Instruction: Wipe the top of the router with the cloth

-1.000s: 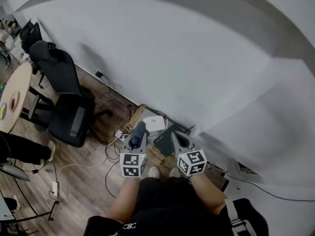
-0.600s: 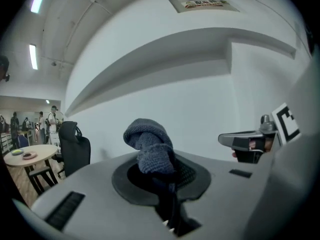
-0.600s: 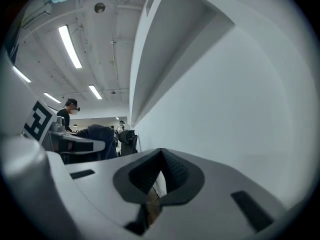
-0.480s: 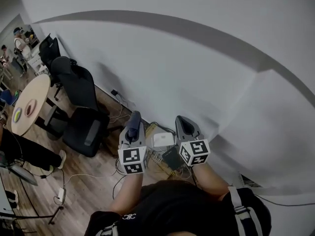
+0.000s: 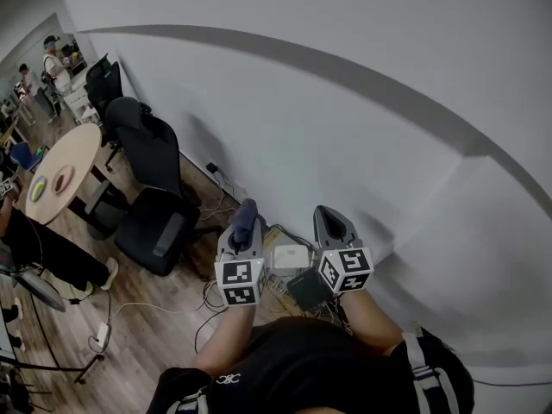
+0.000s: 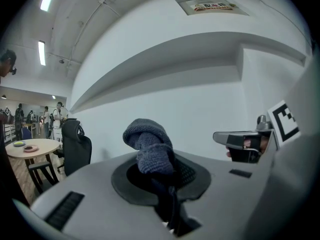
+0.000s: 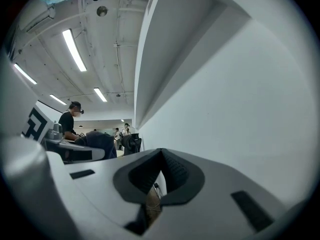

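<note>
Blue cloth (image 6: 148,143), left tongs (image 6: 161,174); cables (image 5: 210,293) perhaps round router (image 5: 291,256).

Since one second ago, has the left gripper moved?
Yes. The left gripper, holding the cloth, shifted up-frame toward the wall: its tip was level with the router, now above it.

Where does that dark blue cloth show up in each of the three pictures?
Head view: the cloth sticks out of the left gripper, just left of centre.
Left gripper view: the cloth is at the centre, pinched between the jaws.
Right gripper view: the cloth is a small dark lump at mid-left.
Shared landmark: the white wall ahead in all three views.
</note>
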`<state>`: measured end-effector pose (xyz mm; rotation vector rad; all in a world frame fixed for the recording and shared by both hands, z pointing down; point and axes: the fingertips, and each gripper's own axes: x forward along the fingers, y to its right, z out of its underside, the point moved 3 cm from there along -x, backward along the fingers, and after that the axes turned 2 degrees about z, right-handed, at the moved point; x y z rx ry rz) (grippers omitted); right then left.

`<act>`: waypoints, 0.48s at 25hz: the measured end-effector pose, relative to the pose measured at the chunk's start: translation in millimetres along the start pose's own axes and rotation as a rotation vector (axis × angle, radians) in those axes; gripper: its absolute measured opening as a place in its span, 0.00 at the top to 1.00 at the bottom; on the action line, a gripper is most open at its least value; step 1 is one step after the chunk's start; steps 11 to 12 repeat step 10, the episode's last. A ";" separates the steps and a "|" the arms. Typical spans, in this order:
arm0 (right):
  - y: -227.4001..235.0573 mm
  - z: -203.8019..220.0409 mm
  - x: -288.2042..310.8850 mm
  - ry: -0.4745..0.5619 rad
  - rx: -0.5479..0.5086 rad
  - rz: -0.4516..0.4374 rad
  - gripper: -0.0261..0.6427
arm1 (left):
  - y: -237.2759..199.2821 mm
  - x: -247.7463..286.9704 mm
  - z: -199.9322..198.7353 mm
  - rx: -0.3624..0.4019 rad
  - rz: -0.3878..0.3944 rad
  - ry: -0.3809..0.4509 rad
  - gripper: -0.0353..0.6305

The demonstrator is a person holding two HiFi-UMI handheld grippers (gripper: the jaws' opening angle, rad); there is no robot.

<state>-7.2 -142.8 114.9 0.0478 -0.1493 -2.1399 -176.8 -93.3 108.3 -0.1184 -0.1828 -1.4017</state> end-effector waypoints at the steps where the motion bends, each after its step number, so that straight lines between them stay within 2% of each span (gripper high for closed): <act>1: -1.2 -1.6 1.3 -0.001 -0.003 -0.007 0.96 | -0.7 0.2 -1.5 -0.001 -0.003 0.000 0.88; 12: 7.8 -6.6 -6.5 0.007 -0.002 -0.028 0.96 | 5.3 -4.4 -1.3 -0.014 -0.033 -0.004 0.88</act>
